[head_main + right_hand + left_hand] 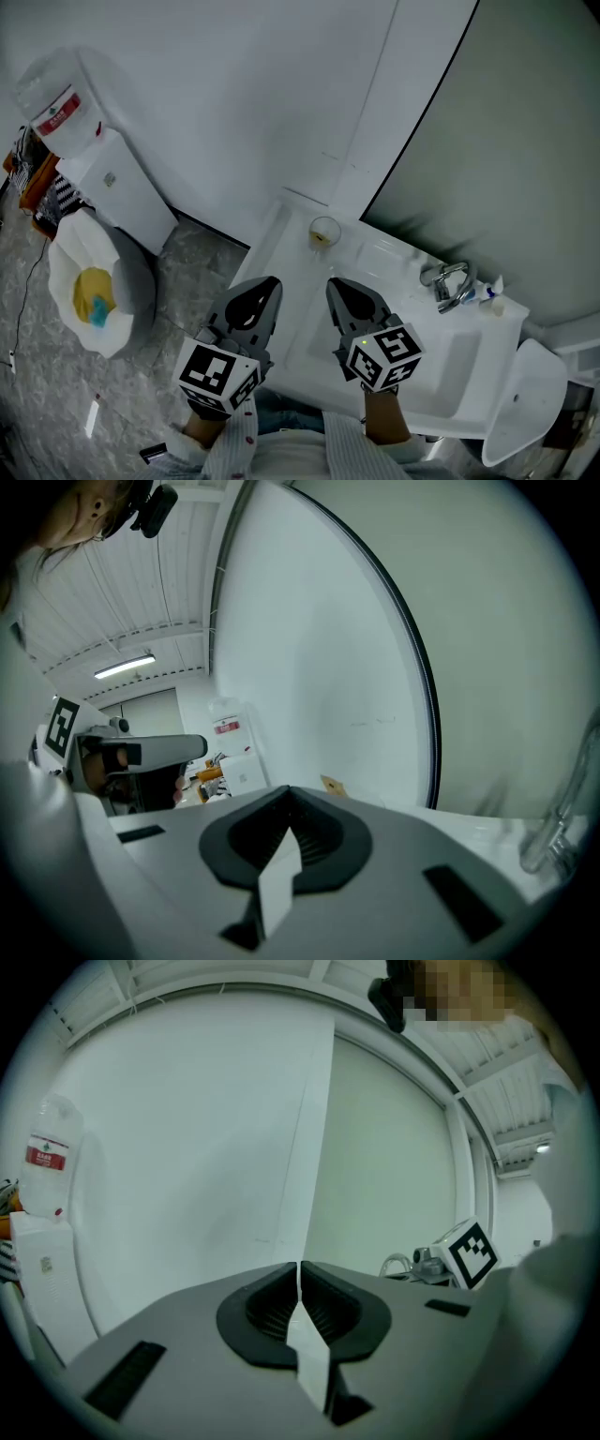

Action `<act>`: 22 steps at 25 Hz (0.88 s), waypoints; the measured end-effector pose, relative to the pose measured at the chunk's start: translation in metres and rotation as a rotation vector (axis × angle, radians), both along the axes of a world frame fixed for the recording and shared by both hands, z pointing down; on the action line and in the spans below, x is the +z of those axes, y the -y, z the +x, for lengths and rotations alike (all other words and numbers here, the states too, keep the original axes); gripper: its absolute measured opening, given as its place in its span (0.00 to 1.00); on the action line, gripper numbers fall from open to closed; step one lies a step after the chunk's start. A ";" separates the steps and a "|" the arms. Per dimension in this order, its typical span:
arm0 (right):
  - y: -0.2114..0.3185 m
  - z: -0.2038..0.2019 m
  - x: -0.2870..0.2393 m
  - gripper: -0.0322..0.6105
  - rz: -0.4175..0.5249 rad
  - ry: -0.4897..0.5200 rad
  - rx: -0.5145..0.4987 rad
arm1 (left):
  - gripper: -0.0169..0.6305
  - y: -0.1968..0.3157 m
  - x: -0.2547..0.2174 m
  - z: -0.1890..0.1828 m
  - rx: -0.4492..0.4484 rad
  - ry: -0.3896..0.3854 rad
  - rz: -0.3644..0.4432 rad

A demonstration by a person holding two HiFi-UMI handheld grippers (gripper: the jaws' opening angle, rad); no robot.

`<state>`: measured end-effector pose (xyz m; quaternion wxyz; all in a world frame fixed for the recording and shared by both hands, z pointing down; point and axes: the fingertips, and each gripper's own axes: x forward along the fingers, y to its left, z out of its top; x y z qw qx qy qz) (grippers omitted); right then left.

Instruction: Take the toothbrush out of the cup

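A clear glass cup (324, 231) stands at the back left corner of the white sink counter (281, 281), against the wall. Something yellowish shows inside it; the toothbrush itself is too small to make out. My left gripper (274, 281) and right gripper (333, 283) hover side by side over the counter's near part, well short of the cup. Both point toward the wall with jaws shut and nothing between them. In the left gripper view the left gripper (299, 1266) has its tips together. In the right gripper view a yellowish tip (331, 786) peeks just past the right gripper (288, 790).
A chrome faucet (450, 286) and a small bottle (494, 295) stand at the basin's back right. A toilet (530, 398) is at the far right. On the floor at left stand a water dispenser (70, 122) and a white-lined bin (94, 295).
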<state>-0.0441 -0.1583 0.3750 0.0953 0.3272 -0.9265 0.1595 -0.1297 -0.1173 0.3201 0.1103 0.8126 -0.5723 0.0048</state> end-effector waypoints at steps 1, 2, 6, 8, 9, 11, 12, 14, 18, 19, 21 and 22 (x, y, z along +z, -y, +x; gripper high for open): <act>0.004 0.001 0.001 0.07 -0.002 -0.002 0.003 | 0.07 0.005 0.002 0.001 0.006 0.000 -0.006; 0.008 0.002 0.002 0.07 -0.005 -0.003 0.007 | 0.07 0.009 0.004 0.003 0.013 -0.001 -0.011; 0.017 0.005 0.007 0.07 -0.017 -0.008 0.024 | 0.07 0.022 0.009 0.008 0.039 0.003 -0.024; 0.020 0.007 0.008 0.07 -0.023 -0.010 0.034 | 0.07 0.025 0.011 0.010 0.053 0.008 -0.029; 0.021 0.008 0.008 0.07 -0.024 -0.010 0.040 | 0.07 0.027 0.012 0.011 0.060 0.012 -0.033; 0.023 0.008 0.007 0.07 -0.023 -0.008 0.055 | 0.07 0.031 0.014 0.011 0.078 0.019 -0.040; 0.024 0.009 0.005 0.07 -0.021 -0.007 0.064 | 0.07 0.034 0.015 0.011 0.090 0.022 -0.043; 0.028 0.010 0.004 0.07 -0.019 -0.007 0.088 | 0.07 0.039 0.014 0.012 0.117 0.026 -0.044; 0.037 0.016 0.007 0.07 -0.036 -0.013 0.137 | 0.07 0.051 0.012 0.014 0.163 0.038 -0.036; 0.039 0.018 0.008 0.07 -0.040 -0.015 0.145 | 0.07 0.055 0.012 0.014 0.170 0.040 -0.034; 0.042 0.020 0.010 0.07 -0.045 -0.016 0.160 | 0.07 0.061 0.012 0.014 0.184 0.040 -0.032; 0.044 0.021 0.011 0.07 -0.047 -0.016 0.168 | 0.07 0.064 0.013 0.015 0.191 0.039 -0.032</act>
